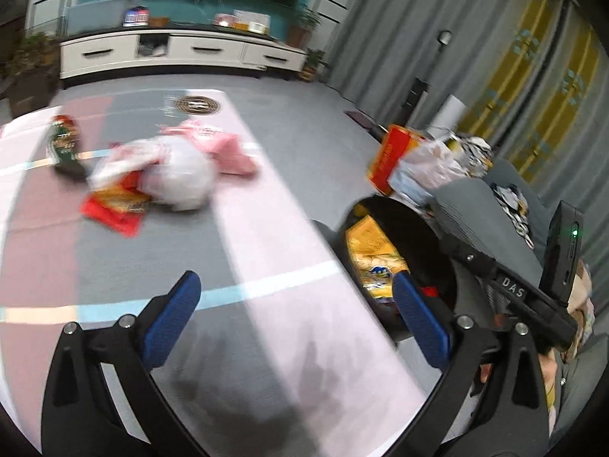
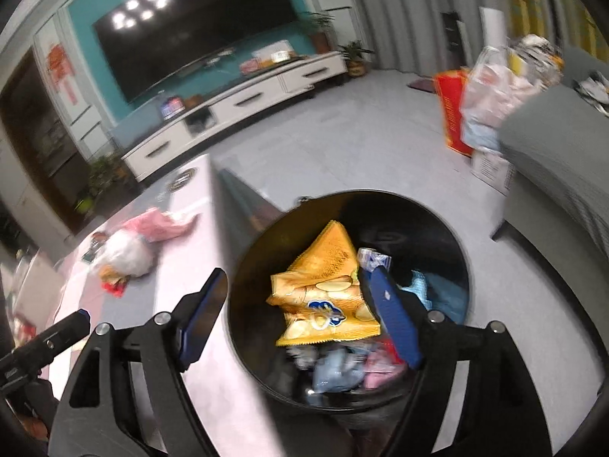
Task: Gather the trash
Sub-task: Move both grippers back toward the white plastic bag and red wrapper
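On the far left of the table (image 1: 266,251), a green and red snack packet (image 1: 64,144) lies on the pink and grey striped cover. Just right of it sits a loose heap of trash: a white plastic bag (image 1: 179,179), a red and yellow wrapper (image 1: 114,209) partly under the bag, and a pink wrapper (image 1: 228,148) behind it. All are blurred.

Nearer, the left gripper (image 1: 297,316) hangs over bare tabletop with its blue pads spread wide apart and nothing between them.

Off the table's right edge stands a round black trash bin (image 2: 453,228). Inside it a yellow chip bag (image 2: 327,289) lies on top, with a blue wrapper (image 2: 335,373) and other crumpled pieces lower down.

The right gripper (image 2: 300,320) hangs over the bin's near rim, jaws apart; the chip bag shows in the gap, lying in the bin, and the pads do not press on it.

Farther right on the floor, a red box (image 2: 451,110) stands touching a full clear plastic bag (image 2: 495,95), beside a grey sofa (image 2: 552,144). Along the far wall, a television (image 2: 198,26) hangs above a white cabinet (image 2: 243,103).
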Motion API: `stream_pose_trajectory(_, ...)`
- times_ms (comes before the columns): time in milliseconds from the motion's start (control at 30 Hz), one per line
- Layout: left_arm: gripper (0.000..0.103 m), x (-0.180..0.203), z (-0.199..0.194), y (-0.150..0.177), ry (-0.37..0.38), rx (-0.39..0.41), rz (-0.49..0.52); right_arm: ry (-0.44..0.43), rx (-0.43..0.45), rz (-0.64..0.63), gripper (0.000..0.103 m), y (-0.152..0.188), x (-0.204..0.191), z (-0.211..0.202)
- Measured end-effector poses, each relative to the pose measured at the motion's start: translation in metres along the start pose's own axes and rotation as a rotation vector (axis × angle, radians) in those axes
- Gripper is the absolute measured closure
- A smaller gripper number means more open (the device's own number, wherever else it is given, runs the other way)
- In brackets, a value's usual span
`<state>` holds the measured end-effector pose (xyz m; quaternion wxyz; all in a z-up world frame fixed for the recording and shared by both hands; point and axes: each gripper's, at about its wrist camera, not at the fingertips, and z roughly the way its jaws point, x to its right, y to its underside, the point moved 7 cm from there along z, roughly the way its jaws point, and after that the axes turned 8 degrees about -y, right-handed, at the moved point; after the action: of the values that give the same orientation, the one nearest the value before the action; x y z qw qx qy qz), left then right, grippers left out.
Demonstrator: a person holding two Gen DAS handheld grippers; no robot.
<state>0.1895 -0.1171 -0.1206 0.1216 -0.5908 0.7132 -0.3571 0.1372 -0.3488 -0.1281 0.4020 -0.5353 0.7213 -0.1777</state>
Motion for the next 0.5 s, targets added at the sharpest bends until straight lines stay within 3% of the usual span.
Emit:
stream_pose_trajectory(267, 0.003, -0.093, -0.035, 0.014, -0.091, 0.028, -0.093, -0.137, -0.079, -0.086, 0.026, 0.013, -0.077, 0.035)
stream_pose_trajectory(500, 0.003, -0.138, -0.042, 0.019, -0.109, 0.038, -0.164, -0.188, -0.122, -0.151, 0.026, 0.026, -0.14, 0.069)
